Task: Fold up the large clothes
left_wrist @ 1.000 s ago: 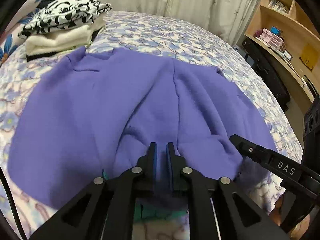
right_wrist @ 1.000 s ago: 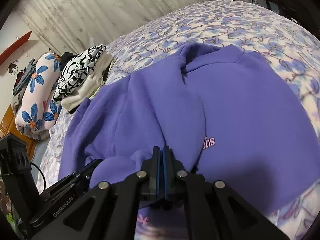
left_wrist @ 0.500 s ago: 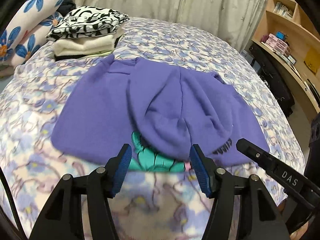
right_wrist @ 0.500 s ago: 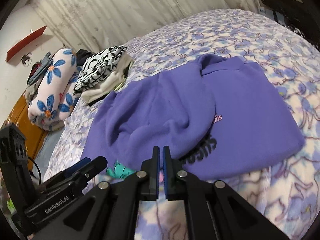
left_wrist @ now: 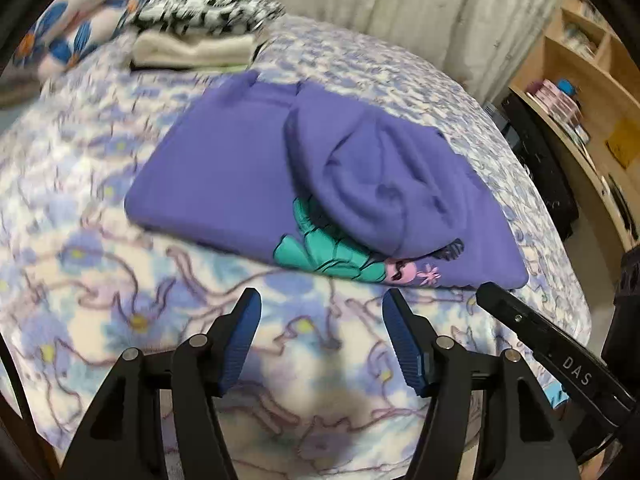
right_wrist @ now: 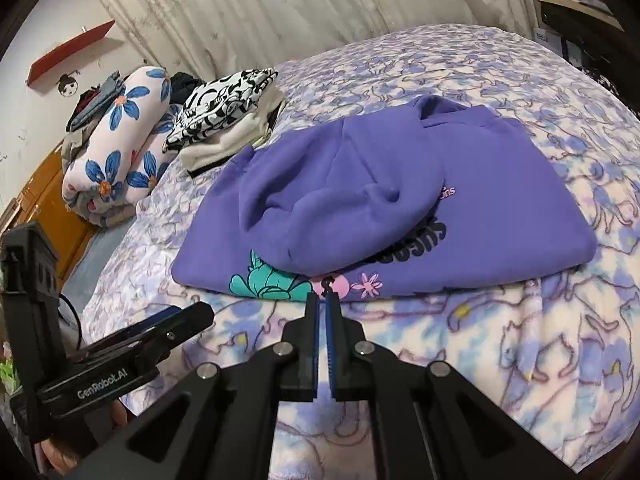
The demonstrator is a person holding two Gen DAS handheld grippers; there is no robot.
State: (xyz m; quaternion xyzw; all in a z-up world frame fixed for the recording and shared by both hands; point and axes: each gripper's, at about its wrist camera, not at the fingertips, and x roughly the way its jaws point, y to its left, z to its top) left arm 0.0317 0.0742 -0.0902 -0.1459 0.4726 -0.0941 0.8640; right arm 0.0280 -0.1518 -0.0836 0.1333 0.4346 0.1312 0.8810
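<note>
A purple hoodie (left_wrist: 224, 176) lies folded on the flowered bedspread (left_wrist: 120, 320). Its hood (left_wrist: 380, 184) is laid down over the front and half covers a teal print (left_wrist: 320, 248). My left gripper (left_wrist: 320, 300) hangs over the bedspread just short of the hoodie's near edge, jaws opening, nothing between them. In the right wrist view the hoodie (right_wrist: 500, 200) sits ahead, and my right gripper (right_wrist: 322, 300) is shut and empty, its tips at the near hem by a pink flower print (right_wrist: 368, 284). Both grippers are apart from the cloth.
A stack of folded clothes (right_wrist: 224, 120) with a black-and-white top piece sits at the far left of the bed, beside a rolled floral quilt (right_wrist: 116, 148). Curtains hang behind. Wooden shelves (left_wrist: 580, 100) and a dark case (left_wrist: 540, 168) stand off the bed's right side.
Both grippers drew back from the hoodie toward the near side of the bed. The left jaws opened and let go of the purple cloth; the hood now rests on the front.
</note>
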